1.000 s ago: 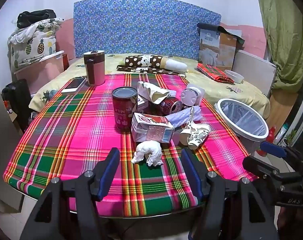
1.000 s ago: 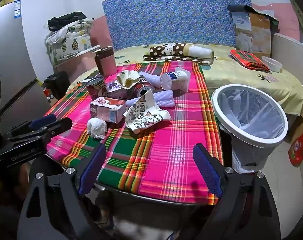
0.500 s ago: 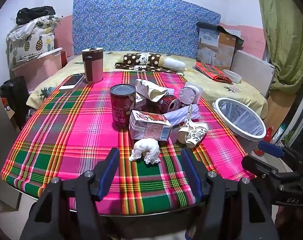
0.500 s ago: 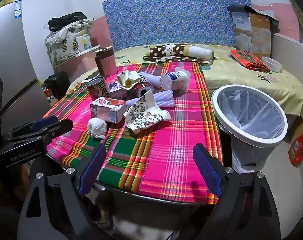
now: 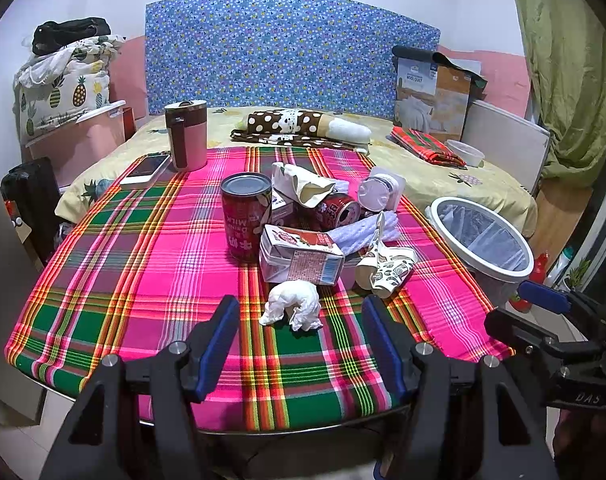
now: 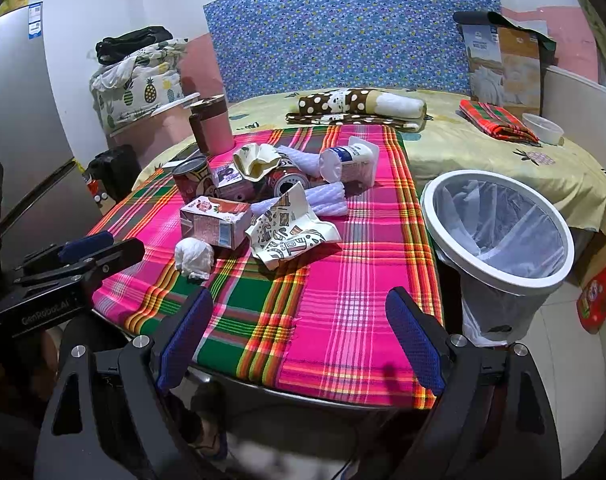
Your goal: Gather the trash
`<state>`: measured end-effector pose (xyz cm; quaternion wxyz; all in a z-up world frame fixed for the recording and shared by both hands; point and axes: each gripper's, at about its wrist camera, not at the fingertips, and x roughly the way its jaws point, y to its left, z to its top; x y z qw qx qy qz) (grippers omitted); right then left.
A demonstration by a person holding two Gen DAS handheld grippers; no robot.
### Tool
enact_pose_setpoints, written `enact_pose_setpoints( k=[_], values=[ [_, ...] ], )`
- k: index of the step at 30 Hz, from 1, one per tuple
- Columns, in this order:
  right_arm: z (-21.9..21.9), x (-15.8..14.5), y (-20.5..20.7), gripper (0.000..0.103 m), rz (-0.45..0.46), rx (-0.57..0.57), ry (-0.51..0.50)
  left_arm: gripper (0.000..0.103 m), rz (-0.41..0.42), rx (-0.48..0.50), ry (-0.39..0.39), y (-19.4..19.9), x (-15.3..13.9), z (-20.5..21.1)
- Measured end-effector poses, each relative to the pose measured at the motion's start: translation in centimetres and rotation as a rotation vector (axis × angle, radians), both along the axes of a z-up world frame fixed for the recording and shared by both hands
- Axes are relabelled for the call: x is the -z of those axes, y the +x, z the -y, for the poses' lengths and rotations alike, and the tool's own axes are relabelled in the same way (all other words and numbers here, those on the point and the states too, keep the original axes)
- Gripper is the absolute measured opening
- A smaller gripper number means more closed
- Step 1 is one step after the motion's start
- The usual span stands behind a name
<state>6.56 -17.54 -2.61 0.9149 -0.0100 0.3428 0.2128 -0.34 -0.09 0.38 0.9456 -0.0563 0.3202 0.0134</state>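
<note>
Trash is heaped mid-table on a pink and green plaid cloth (image 5: 151, 280): a crumpled white tissue (image 5: 293, 306) nearest me, a flattened drink carton (image 5: 299, 260), a tall red can (image 5: 245, 216), a patterned paper cup (image 5: 387, 270), a lying red can (image 5: 339, 210) and a white bottle (image 6: 349, 158). A white bin with a clear liner (image 6: 497, 226) stands at the table's right edge. My left gripper (image 5: 301, 316) is open just short of the tissue. My right gripper (image 6: 299, 322) is open over the table's near edge, left of the bin.
A pink and brown tumbler (image 5: 185, 140) and a phone (image 5: 147, 170) sit at the table's far left corner. A bed (image 6: 503, 152) with folded cloths and a small bowl (image 6: 543, 128) lies behind. A black bag (image 5: 31, 200) stands on the floor to the left.
The left gripper has shifted slightly, so the table and tissue sit a bit lower and closer in its view. The right gripper has barely moved. Both stay open.
</note>
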Motion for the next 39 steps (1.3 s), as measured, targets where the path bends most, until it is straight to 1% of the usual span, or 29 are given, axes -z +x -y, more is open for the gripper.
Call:
enact_pose_setpoints(
  k=[39],
  values=[
    [0.01, -0.22, -0.04, 0.089, 0.002, 0.000, 0.003, 0.066, 0.001, 0.005, 0.001, 0.12, -0.12, -0.20]
  ],
)
